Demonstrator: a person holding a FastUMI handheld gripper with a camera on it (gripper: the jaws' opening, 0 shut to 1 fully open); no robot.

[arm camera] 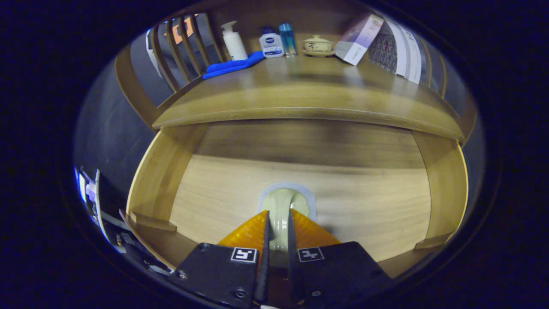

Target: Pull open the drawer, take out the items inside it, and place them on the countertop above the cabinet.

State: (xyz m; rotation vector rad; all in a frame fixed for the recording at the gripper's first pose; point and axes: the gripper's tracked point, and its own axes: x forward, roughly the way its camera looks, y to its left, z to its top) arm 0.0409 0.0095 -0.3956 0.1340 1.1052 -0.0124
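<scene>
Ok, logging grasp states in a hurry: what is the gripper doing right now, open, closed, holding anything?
Gripper: closed, both fingers pressing on the pale green knob-like piece inside the open drawer.

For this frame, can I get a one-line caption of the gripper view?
Gripper shut on the pale cup inside the open drawer, below the countertop.

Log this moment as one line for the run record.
phase: opening drawer | hand-held gripper: shut on drawer handle | drawer front: just ahead | countertop: beyond
</scene>
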